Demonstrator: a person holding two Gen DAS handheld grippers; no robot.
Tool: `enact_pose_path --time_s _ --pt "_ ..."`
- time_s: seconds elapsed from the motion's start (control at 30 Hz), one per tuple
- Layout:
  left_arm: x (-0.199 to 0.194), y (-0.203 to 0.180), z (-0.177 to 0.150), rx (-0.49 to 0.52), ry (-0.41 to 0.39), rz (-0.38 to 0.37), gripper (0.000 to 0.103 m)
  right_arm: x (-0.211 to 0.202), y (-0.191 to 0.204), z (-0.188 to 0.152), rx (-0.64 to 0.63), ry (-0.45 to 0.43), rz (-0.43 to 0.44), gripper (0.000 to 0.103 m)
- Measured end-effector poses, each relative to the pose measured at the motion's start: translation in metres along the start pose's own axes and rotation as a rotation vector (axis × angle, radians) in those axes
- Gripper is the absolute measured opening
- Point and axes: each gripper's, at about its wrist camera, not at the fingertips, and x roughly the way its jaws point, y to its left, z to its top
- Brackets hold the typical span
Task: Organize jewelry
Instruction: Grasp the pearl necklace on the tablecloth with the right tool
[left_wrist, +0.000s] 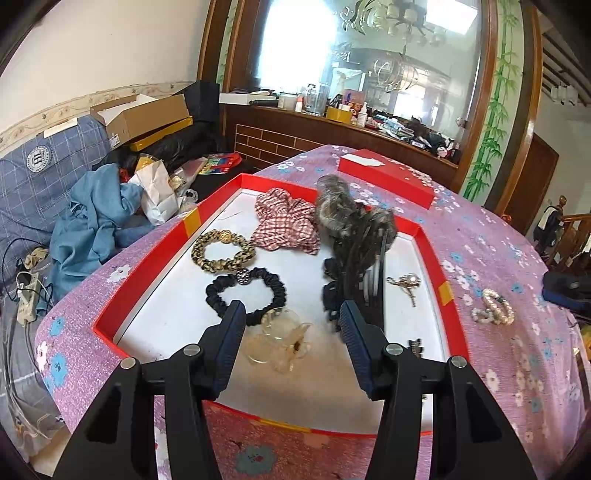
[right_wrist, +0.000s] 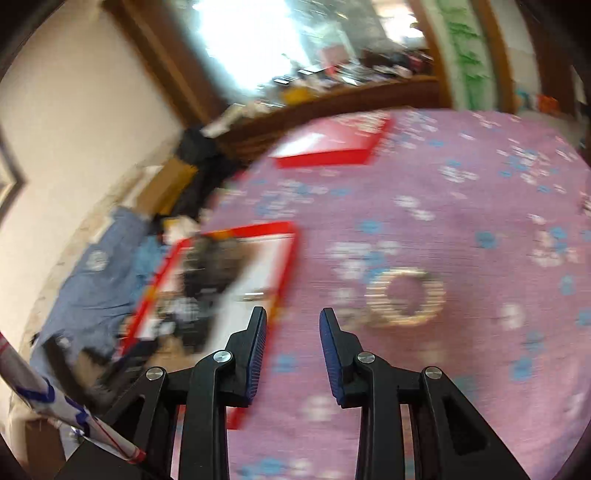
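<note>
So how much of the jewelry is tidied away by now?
Mostly done: scrunchies, a clear clip and a brooch already lie in the red tray. Nothing is in hand; both tools, left and right, are open. Left: the pearl bracelets on the cloth.

tray (left_wrist: 110, 317): red rim, white floor, holds scrunchies, clips | pearl bracelets (left_wrist: 494, 312): flat on purple cloth, right of tray

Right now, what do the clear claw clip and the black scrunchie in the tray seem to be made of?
The claw clip looks like glossy, translucent amber-tinted plastic: the white tray floor shows through it. The black scrunchie looks like matte gathered fabric, ruffled all round, with a small sparkly bead, possibly metal.
</note>
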Motion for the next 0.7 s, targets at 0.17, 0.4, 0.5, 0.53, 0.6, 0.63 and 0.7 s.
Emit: enact_pose_path --time_s 0.17,0.4,0.5,0.53,0.6,0.63,0.7 --pt "-0.014 -0.026 0.006 0.048 0.008 -0.069 0.052 0.022 -0.057 0.015 0.117 0.078 -0.154 0.032" --pt "-0.016 -0.082 0.006 0.181 0.105 -0.204 0.052 0.06 -0.069 0.026 0.079 0.136 -0.247 0.031" --pt "-0.009 -0.108 0.006 0.239 0.166 -0.261 0.052 0.073 -0.071 0.026 0.049 0.148 -0.284 0.03" --pt "-0.005 -0.117 0.006 0.259 0.19 -0.278 0.052 0.074 -0.069 0.026 0.019 0.138 -0.3 0.024" --pt "0.003 -0.135 0.006 0.292 0.238 -0.314 0.052 0.076 -0.069 0.025 -0.024 0.124 -0.332 0.01" --pt "0.009 -0.146 0.007 0.316 0.273 -0.333 0.052 0.075 -0.072 0.025 -0.021 0.114 -0.325 0.01" --pt "0.022 -0.163 0.01 0.338 0.321 -0.356 0.052 0.068 -0.085 0.025 0.017 0.07 -0.321 0.009"
